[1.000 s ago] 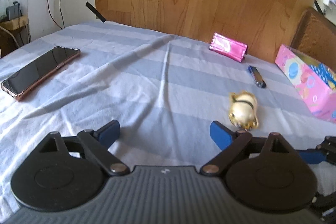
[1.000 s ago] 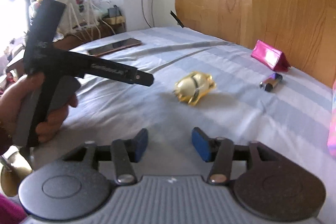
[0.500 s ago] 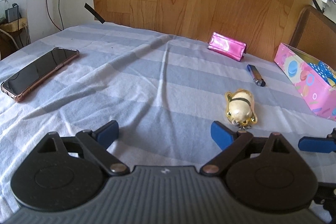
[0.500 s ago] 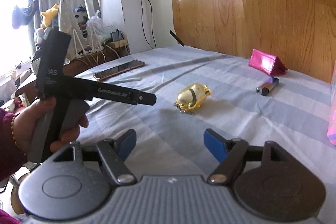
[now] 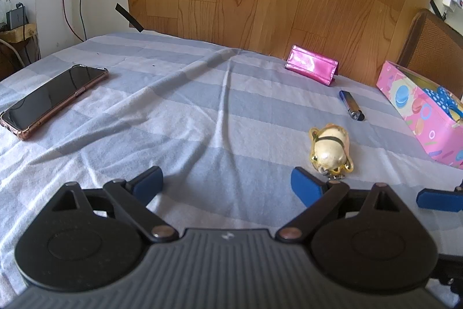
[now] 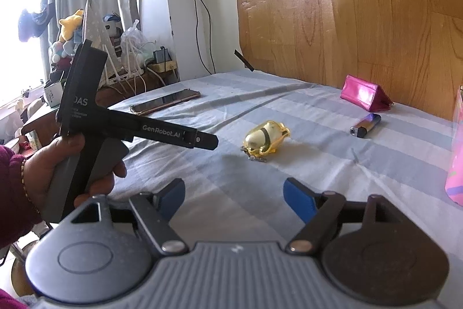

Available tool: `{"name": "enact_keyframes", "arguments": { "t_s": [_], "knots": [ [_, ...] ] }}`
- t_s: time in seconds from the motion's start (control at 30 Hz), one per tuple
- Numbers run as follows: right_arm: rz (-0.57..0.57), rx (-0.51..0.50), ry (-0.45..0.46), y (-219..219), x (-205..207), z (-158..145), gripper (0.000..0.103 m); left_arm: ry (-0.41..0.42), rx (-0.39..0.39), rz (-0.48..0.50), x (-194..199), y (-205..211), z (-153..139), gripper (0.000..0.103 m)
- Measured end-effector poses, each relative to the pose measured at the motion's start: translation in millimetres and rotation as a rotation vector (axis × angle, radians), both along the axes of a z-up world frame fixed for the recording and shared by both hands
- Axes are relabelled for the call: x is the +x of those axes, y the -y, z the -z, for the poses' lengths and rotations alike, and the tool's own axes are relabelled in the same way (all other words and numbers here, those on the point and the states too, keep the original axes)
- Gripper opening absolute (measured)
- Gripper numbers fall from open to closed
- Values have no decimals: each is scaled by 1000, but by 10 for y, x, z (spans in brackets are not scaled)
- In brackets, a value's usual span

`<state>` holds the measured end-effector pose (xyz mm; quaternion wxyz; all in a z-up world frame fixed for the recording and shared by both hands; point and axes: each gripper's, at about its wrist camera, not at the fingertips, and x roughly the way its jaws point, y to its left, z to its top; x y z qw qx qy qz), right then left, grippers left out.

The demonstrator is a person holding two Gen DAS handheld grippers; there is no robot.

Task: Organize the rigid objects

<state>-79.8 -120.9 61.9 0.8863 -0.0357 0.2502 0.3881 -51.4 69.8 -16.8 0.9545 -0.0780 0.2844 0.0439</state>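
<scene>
We hold the left gripper (image 5: pixel 227 183) and right gripper (image 6: pixel 234 191) with fingers wide apart, empty, near the golden keychain (image 5: pixel 330 151) on the striped sheet (image 5: pixel 202 94).

We see a gold charm (image 5: pixel 330 150), magenta pouch (image 5: pixel 311 68), pink dotted box (image 5: pixel 416 109), and blue-and-white striped sheet (image 5: pixel 185 118).

Striped bed sheet with five things lying on it

The blue-and-white striped sheet (image 5: pixel 179 118), creased, carries a gold figurine keychain (image 5: pixel 330 151). Beyond the keychain lies a lighter (image 5: pixel 351 105), and farther back a pink pouch (image 5: pixel 312 68) near the wooden headboard. To the keychain's right stands a pink patterned box (image 5: pixel 416 112); far to its left, a phone (image 5: pixel 53 99) lies flat.
</scene>
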Motion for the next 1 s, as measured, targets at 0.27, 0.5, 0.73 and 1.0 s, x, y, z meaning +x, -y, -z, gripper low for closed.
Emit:
{"name": "enact_keyframes", "arguments": {
  "t_s": [0.27, 0.5, 0.73, 1.0],
  "knots": [
    [51, -1, -12, 88, -9, 4, 78, 46, -313, 74, -208, -195, -116, 82],
    [57, -46, -28, 6, 101, -9, 78, 16, -277, 230, 31, 262, -324, 79],
    [47, -129, -61, -249, 502, 13, 77, -34, -315, 265, 548, 334, -263, 79],
    [23, -183, -51, -681, 899, 96, 51, -79, -303, 242, 647, 256, -118, 40]
  ]
}}
